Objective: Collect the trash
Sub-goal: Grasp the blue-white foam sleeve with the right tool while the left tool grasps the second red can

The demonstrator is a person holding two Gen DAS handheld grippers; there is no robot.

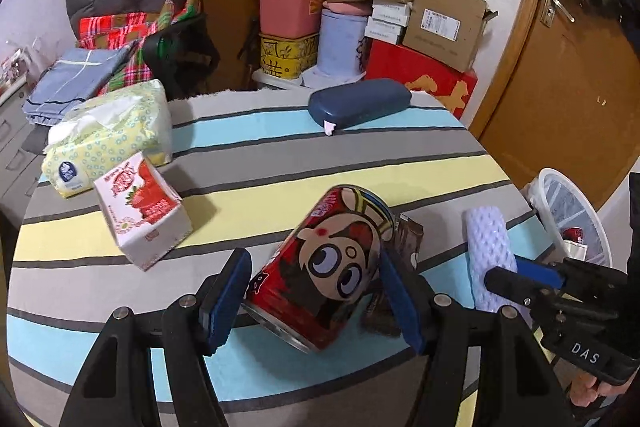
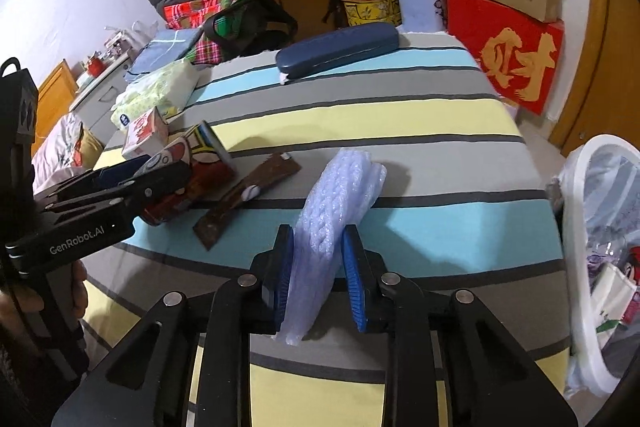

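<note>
A red cartoon drink can [image 1: 320, 267] lies tilted on the striped table; my left gripper [image 1: 316, 291] has its blue pads on both sides of the can and is shut on it. The can also shows in the right wrist view [image 2: 192, 171]. My right gripper [image 2: 318, 271] is shut on a pale lilac foam net sleeve [image 2: 332, 219], also seen in the left wrist view [image 1: 488, 251]. A brown wrapper [image 2: 244, 195] lies between can and sleeve. A strawberry milk carton [image 1: 140, 211] lies left. A white trash basket [image 2: 600, 267] stands right of the table.
A yellow tissue pack [image 1: 108, 135] sits at the table's left edge and a dark blue glasses case [image 1: 360, 103] at the far edge. Stacked boxes, a red box [image 2: 508, 63], pink bin and paper bag stand behind. A chair with cushions is at back left.
</note>
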